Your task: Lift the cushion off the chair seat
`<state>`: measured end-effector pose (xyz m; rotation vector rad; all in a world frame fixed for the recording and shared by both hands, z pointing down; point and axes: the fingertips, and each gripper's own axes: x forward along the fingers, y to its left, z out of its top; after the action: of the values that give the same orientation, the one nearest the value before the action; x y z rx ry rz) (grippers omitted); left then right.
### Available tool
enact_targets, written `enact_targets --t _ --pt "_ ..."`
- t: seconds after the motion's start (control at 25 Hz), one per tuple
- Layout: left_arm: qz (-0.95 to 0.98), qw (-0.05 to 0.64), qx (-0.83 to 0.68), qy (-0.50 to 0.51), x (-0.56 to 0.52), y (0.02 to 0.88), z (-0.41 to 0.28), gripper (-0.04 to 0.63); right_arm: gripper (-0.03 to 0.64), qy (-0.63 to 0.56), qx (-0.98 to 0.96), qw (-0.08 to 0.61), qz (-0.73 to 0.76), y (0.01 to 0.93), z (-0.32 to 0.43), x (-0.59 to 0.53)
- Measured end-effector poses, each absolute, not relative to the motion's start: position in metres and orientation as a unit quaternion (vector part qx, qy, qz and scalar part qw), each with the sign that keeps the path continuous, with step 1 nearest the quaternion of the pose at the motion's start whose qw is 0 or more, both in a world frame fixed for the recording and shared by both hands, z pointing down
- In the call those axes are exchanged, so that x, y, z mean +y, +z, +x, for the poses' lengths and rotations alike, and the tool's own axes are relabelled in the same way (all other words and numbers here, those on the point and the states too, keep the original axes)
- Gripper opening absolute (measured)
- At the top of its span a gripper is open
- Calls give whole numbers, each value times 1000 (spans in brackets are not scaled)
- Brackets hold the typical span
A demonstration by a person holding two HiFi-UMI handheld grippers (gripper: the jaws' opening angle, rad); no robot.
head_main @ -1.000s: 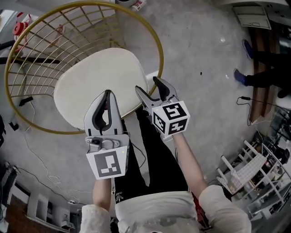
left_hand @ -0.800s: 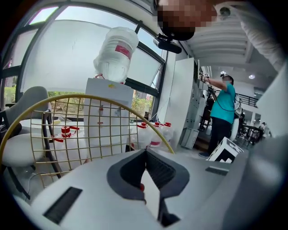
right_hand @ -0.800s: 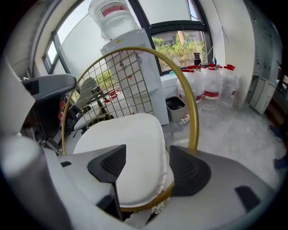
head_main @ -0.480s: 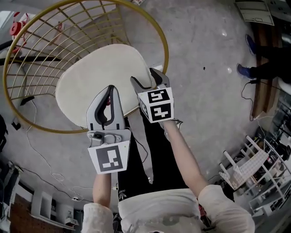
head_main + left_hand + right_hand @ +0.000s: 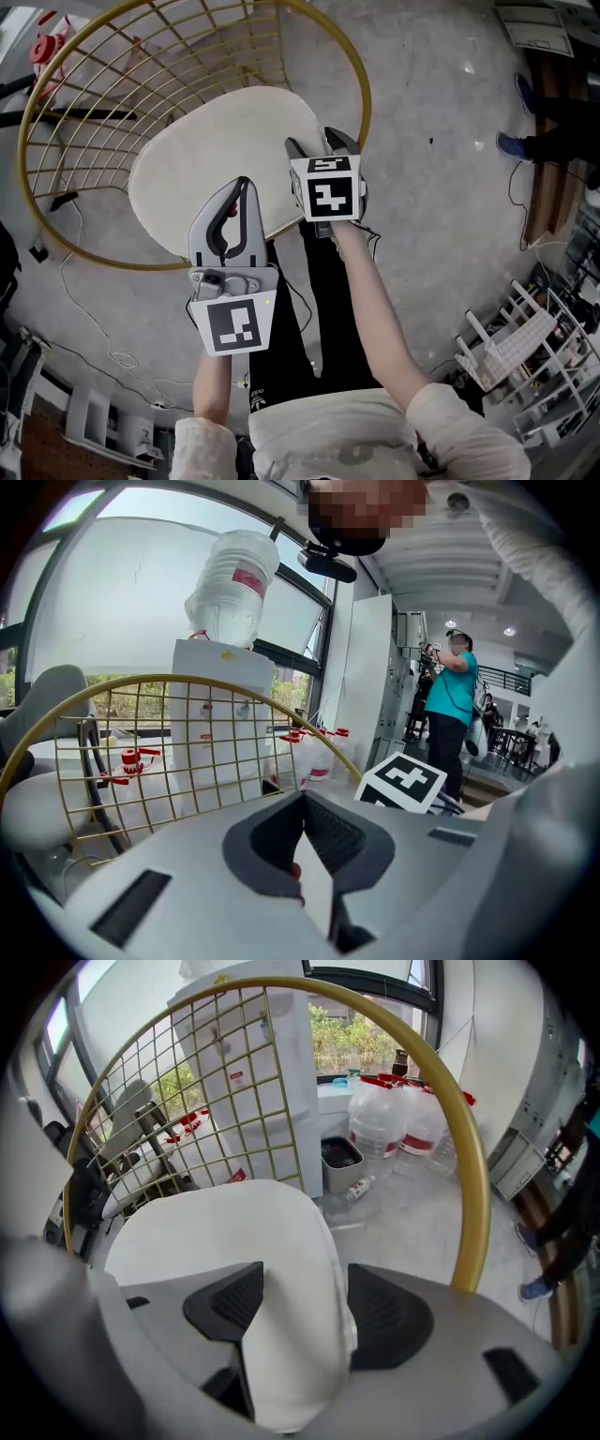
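A cream cushion (image 5: 220,155) lies on the seat of a round gold wire chair (image 5: 361,84). My right gripper (image 5: 317,145) is at the cushion's near right edge, open. In the right gripper view the cushion's edge (image 5: 281,1269) runs between the two dark pads (image 5: 384,1316) of my right gripper (image 5: 305,1274), and I cannot tell whether they touch it. My left gripper (image 5: 242,185) hovers over the cushion's front edge, shut and holding nothing. In the left gripper view the tips of my left gripper (image 5: 302,797) meet in front of the gold chair back (image 5: 169,682).
Cables (image 5: 84,319) trail over the grey floor left of the chair. A white wire rack (image 5: 511,347) stands at the lower right. A person's shoes (image 5: 511,145) are at the far right. Water bottles (image 5: 398,1110) and a dispenser (image 5: 230,621) stand behind the chair.
My right gripper has moved forward from in front of the chair onto the cushion's right edge, jaws still apart. My left gripper stays shut and has hardly moved.
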<state>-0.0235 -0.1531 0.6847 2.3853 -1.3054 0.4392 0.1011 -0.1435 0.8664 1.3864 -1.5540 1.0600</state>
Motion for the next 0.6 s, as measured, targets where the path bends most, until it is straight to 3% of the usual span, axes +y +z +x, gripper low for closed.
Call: enact_targets --t 0.6 --pt "856 191 -447 174 -158 697 -44 14 281 519 -565 372 523 886 98 -144"
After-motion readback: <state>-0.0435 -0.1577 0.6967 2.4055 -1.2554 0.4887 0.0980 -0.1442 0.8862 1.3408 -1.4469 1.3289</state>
